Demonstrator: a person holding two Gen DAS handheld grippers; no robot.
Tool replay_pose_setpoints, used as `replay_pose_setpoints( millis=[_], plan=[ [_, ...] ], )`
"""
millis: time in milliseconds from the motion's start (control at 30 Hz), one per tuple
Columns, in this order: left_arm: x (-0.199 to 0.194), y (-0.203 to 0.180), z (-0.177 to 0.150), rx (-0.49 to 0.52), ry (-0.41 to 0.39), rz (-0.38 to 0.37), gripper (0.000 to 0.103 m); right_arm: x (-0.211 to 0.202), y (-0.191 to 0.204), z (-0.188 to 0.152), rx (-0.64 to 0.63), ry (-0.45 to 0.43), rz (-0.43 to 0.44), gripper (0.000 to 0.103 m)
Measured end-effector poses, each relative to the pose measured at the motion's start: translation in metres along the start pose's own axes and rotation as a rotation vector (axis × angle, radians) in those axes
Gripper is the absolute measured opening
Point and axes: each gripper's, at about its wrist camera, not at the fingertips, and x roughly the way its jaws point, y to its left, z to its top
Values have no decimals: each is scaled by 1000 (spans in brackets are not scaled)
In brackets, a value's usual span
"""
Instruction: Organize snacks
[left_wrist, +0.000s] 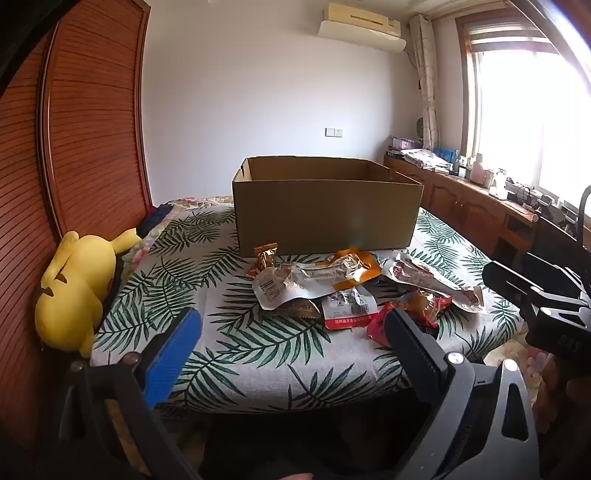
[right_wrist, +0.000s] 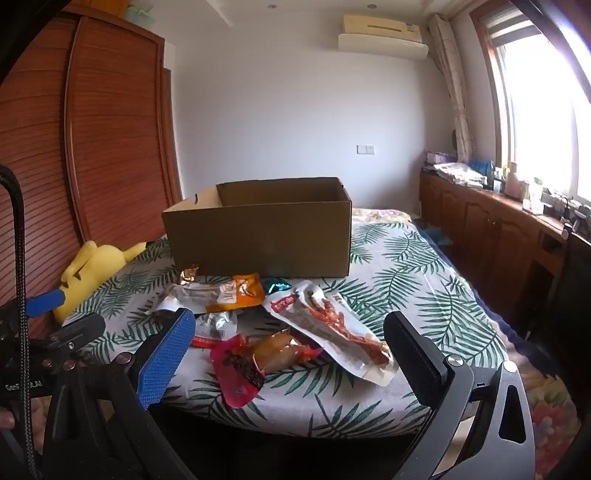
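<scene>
Each gripper was black metal. The left gripper (left_wrist: 291, 332) and right gripper (right_wrist: 288, 336) each had one ridged blue pad and one ridged black pad, with silver screws at the finger joints. A black braided cable (right_wrist: 16, 258) ran beside faint white lettering.

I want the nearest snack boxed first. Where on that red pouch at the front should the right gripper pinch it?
Take the red pouch by its flat red near end, coming from the front edge of the bed with the open right gripper. That end lies free on the leaf-print cover; the far, bulging end touches the long white packet.
</scene>
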Motion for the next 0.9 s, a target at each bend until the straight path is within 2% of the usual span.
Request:
replay_pose_setpoints(
  millis=[400, 900],
  plan=[
    [5, -4, 2, 3, 0, 6, 100, -6, -10, 1, 5, -2, 0, 103],
    [-3, 1, 4, 4, -6, 6, 100, -3, -2, 0, 4, -3, -10, 103]
  ],
)
